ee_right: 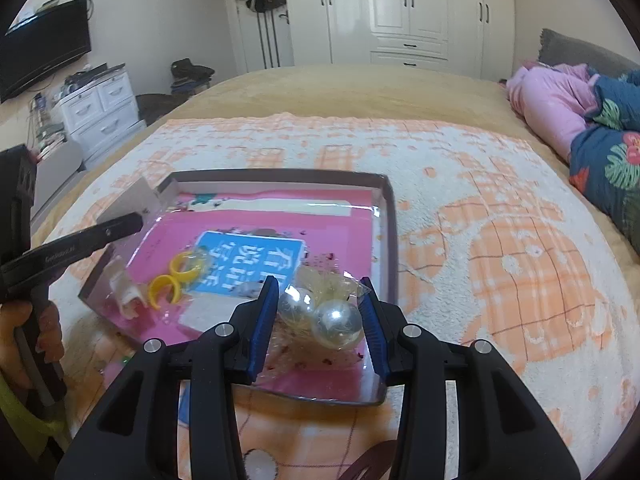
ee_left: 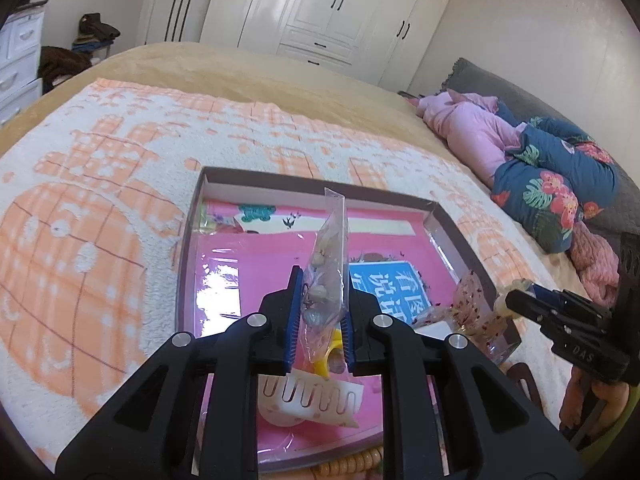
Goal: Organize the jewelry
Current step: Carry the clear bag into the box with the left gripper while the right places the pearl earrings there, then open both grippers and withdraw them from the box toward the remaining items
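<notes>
A shallow box [ee_left: 448, 236] with a pink lining lies on the bed; it also shows in the right wrist view [ee_right: 390, 216]. My left gripper [ee_left: 320, 292] is shut on a clear bag of small jewelry [ee_left: 326, 276] and holds it upright above the box. My right gripper [ee_right: 320, 308] is shut on a clear bag with two large silver pearl balls [ee_right: 338, 324] over the box's near right corner. Two yellow rings [ee_right: 176, 276] and a white comb-like clip [ee_left: 312, 398] lie in the box.
The box rests on an orange and white blanket [ee_right: 500, 260] on a tan bed. A blue card [ee_right: 248, 260] lies in the box. Pink and floral bedding [ee_left: 540, 168] is piled at the right. White drawers [ee_right: 100, 108] stand at the left.
</notes>
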`<move>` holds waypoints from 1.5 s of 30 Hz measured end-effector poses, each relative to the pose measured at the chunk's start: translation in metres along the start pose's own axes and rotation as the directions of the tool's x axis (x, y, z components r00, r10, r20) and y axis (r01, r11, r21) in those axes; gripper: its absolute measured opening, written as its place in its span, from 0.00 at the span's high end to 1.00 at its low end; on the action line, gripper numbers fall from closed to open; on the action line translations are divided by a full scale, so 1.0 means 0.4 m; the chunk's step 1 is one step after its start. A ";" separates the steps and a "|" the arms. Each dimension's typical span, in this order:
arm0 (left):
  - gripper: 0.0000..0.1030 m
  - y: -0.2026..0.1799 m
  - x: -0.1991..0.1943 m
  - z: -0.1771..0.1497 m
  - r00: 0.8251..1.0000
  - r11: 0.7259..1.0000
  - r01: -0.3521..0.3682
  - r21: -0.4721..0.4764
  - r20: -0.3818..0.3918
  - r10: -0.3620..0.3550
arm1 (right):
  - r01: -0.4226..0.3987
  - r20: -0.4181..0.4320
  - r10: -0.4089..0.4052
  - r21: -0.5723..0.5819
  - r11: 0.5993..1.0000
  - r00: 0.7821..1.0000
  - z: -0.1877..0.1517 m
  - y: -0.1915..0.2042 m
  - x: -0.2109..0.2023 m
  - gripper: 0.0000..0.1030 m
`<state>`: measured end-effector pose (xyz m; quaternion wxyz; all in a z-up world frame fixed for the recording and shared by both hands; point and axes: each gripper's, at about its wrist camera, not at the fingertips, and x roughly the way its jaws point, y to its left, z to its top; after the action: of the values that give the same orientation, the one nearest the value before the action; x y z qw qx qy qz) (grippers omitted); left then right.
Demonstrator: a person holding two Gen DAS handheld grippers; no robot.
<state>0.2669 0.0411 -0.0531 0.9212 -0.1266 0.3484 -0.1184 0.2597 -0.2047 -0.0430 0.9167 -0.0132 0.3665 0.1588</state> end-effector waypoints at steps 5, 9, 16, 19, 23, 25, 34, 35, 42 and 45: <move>0.90 0.010 0.018 -0.001 1.000 1.000 -0.006 -0.009 -0.018 0.006 | 0.011 -0.013 -0.011 0.016 1.000 1.000 -0.006 -0.007 0.022 0.62; 0.89 0.022 0.027 -0.008 0.999 1.000 -0.014 -0.021 -0.030 0.013 | 0.007 -0.029 -0.006 0.026 1.000 1.000 -0.016 -0.003 0.036 0.62; 0.83 0.030 0.024 -0.018 0.999 0.999 -0.015 -0.031 -0.032 0.014 | 0.011 -0.044 -0.009 0.038 0.999 0.999 -0.041 0.003 0.042 0.60; 0.80 0.031 0.017 -0.022 0.999 0.999 -0.018 -0.031 -0.029 0.017 | 0.009 -0.048 -0.007 0.038 0.999 0.999 -0.048 0.003 0.036 0.59; 0.79 0.026 0.002 -0.024 1.000 0.999 -0.019 -0.031 -0.017 0.018 | -0.004 -0.041 0.006 0.042 0.999 0.999 -0.056 0.007 0.019 0.51; 0.75 0.022 -0.009 -0.022 1.000 0.999 -0.019 -0.027 -0.008 0.019 | -0.006 -0.030 0.007 0.039 0.999 1.000 -0.059 0.010 0.006 0.46; 0.62 -0.003 -0.073 -0.017 0.999 1.000 -0.021 -0.008 0.047 0.022 | -0.001 0.052 0.001 0.008 1.000 0.999 -0.052 0.031 -0.070 0.31; 0.60 -0.006 -0.082 -0.017 0.998 1.000 -0.024 -0.006 0.056 0.024 | -0.002 0.059 0.001 0.010 1.000 0.998 -0.050 0.031 -0.078 0.30; 0.39 -0.025 -0.145 -0.012 0.994 1.000 -0.026 0.000 0.108 0.026 | 0.004 0.101 -0.005 0.009 1.000 0.995 -0.049 0.035 -0.129 0.25; 0.23 -0.032 -0.172 -0.013 0.991 0.999 -0.036 -0.004 0.132 0.036 | 0.014 0.115 -0.016 0.013 1.000 0.993 -0.050 0.033 -0.149 0.22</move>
<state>0.2115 0.0494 -0.0104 0.9441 -0.1284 0.2892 -0.0928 0.2018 -0.2118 -0.0160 0.9375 -0.0011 0.3140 0.1500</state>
